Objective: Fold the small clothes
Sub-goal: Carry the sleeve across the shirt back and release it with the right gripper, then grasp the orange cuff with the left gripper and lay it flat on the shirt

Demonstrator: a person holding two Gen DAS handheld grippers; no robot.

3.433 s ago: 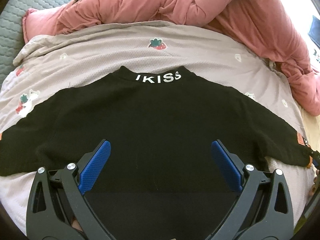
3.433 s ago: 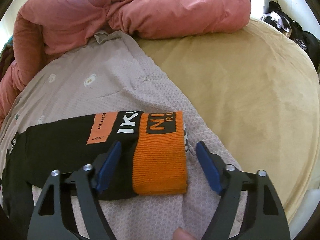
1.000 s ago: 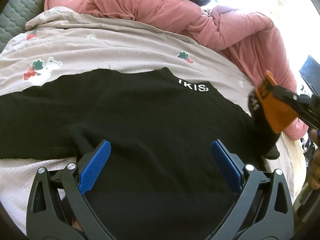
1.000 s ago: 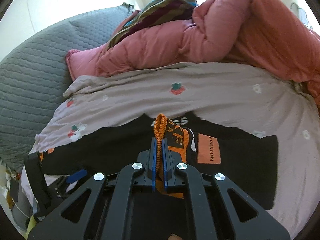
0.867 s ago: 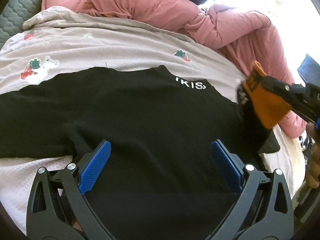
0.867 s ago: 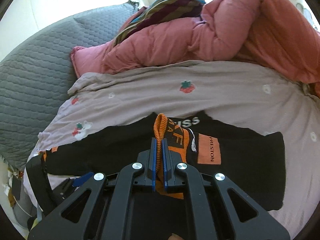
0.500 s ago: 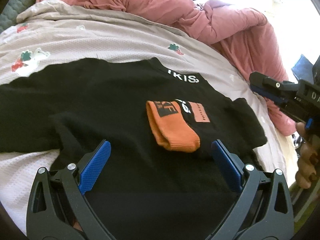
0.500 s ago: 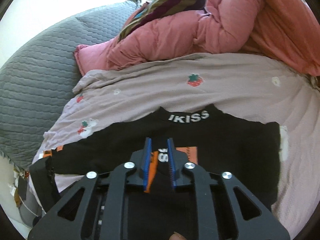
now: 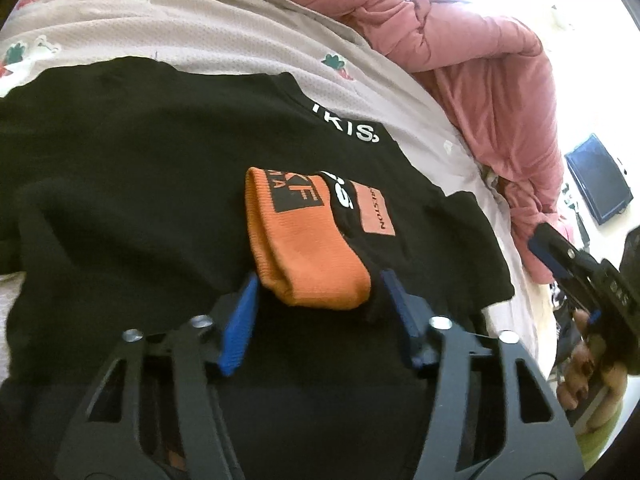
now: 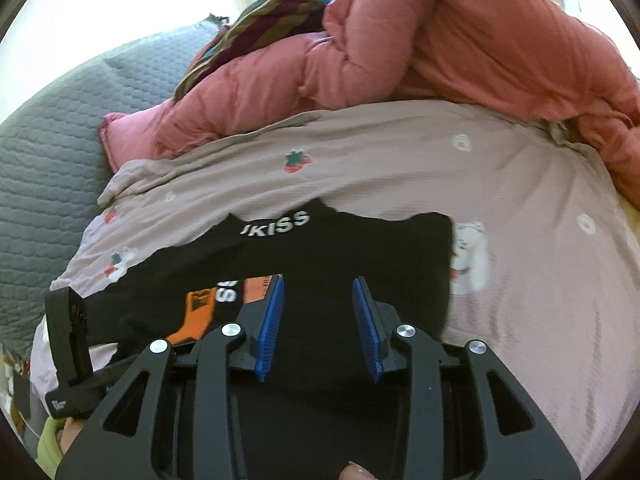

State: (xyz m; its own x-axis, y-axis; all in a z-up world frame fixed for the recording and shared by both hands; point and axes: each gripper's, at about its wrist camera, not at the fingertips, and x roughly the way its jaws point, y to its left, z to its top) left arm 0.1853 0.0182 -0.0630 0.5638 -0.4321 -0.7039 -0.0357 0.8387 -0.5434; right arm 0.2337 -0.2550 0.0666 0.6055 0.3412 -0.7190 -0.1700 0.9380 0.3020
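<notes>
A small black sweater [image 9: 140, 184] with a white-lettered collar lies flat on the bed. Its right sleeve is folded across the body, and the orange cuff [image 9: 304, 248] rests on the chest. My left gripper [image 9: 316, 284] is partly open, with its blue fingertips either side of the cuff's near end, not clamped. My right gripper [image 10: 318, 284] is open and empty above the sweater's folded right side [image 10: 380, 248]; the cuff [image 10: 200, 316] shows to its left. The right gripper also shows at the right edge of the left wrist view [image 9: 560, 256].
A mauve sheet [image 10: 520, 200] with strawberry prints covers the bed under the sweater. A pink quilt [image 10: 440, 40] is heaped along the far side with a striped cloth [image 10: 260, 16] on it. A grey quilted headboard [image 10: 44, 140] stands at the left.
My right gripper let go of the orange cuff on the sweater's body and drew back to the right, opening wider. My left gripper narrowed and moved up to the cuff.
</notes>
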